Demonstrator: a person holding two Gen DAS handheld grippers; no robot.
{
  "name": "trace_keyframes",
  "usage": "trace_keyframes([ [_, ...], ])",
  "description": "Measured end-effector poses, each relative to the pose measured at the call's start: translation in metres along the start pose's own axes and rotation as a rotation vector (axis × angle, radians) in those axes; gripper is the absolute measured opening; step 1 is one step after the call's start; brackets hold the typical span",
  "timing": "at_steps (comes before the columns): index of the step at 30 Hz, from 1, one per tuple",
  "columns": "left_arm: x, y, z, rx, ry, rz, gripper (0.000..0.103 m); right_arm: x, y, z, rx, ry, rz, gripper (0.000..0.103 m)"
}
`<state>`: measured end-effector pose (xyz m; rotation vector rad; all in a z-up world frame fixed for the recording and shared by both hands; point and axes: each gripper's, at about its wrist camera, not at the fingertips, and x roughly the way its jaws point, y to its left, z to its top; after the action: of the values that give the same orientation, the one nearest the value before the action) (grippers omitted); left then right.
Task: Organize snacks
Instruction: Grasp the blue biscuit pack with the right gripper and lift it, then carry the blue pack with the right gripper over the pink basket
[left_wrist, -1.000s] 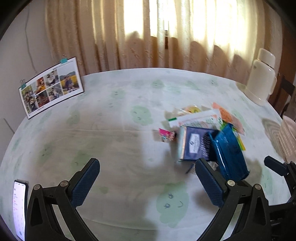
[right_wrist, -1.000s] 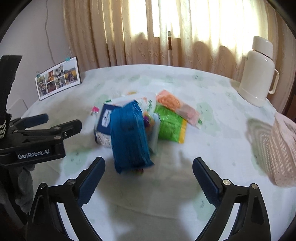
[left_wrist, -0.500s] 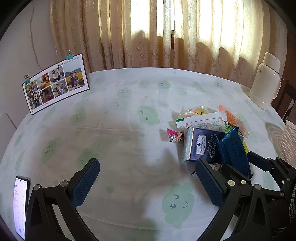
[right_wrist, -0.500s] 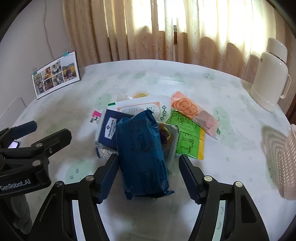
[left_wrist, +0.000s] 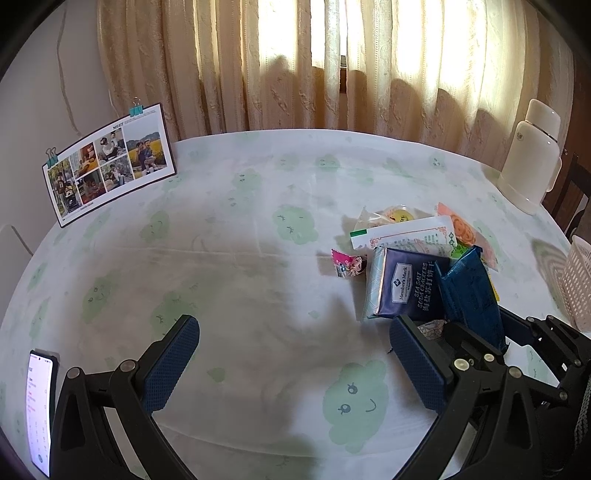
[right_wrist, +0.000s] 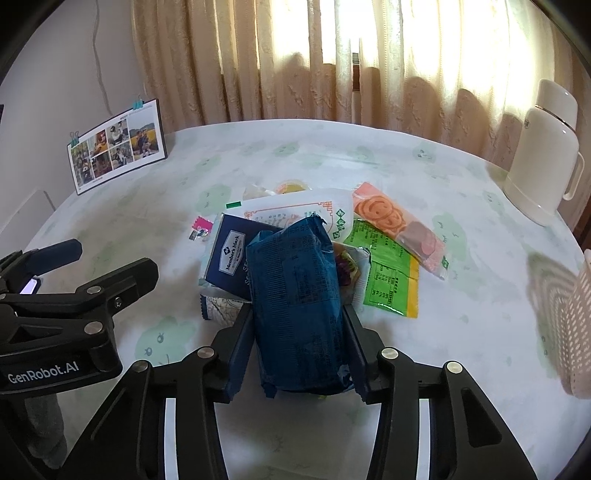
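While its jaws are closing, right gripper (right_wrist: 297, 334): blue pack (right_wrist: 297, 291) sits between the pads, which look to be touching its sides, though the contact is hard to read.
Blue pack: on top of the snack pile, leaning on the cracker box (right_wrist: 231, 254).
Left gripper (left_wrist: 291, 363): wide apart, nothing in it, hovering over bare tablecloth (left_wrist: 221, 266).
Pile: green packet (right_wrist: 391, 277), orange packet (right_wrist: 399, 225), white pouch (right_wrist: 295, 212), mid-table.
Basket (right_wrist: 569, 325): far right edge.
Flask (right_wrist: 543, 155): back right.
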<state>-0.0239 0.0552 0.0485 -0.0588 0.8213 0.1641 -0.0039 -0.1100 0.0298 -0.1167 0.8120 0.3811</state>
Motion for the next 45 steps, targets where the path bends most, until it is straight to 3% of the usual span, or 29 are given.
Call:
trace_keyframes([
  [7,0.004,-0.002,-0.001,0.004,0.009,-0.015,0.102,-0.014,-0.012,-0.002,0.063,-0.041,0.009,0.045],
  [15,0.011,-0.014,-0.005,0.031,0.019,-0.054,0.102,-0.042,-0.054,-0.016,0.187,-0.112,-0.032,0.045],
  [24,0.029,-0.048,-0.016,0.159,0.076,-0.168,0.102,-0.053,-0.091,-0.030,0.270,-0.123,-0.044,0.045],
  [30,0.033,-0.055,-0.012,0.144,0.120,-0.233,0.101,-0.051,-0.097,-0.035,0.291,-0.113,-0.027,0.045],
  [31,0.035,-0.057,-0.012,0.143,0.131,-0.240,0.098,-0.050,-0.097,-0.035,0.292,-0.111,-0.025,0.045],
  [34,0.040,-0.063,-0.011,0.140,0.157,-0.262,0.074,-0.051,-0.097,-0.037,0.289,-0.113,-0.019,0.045],
  [36,0.042,-0.065,-0.009,0.147,0.145,-0.244,0.068,-0.052,-0.096,-0.038,0.286,-0.115,-0.016,0.045],
  [40,0.042,-0.065,-0.007,0.138,0.129,-0.254,0.039,-0.051,-0.092,-0.037,0.281,-0.113,-0.011,0.045],
  [45,0.037,-0.061,-0.008,0.136,0.115,-0.294,0.030,-0.052,-0.091,-0.038,0.277,-0.121,-0.015,0.045],
])
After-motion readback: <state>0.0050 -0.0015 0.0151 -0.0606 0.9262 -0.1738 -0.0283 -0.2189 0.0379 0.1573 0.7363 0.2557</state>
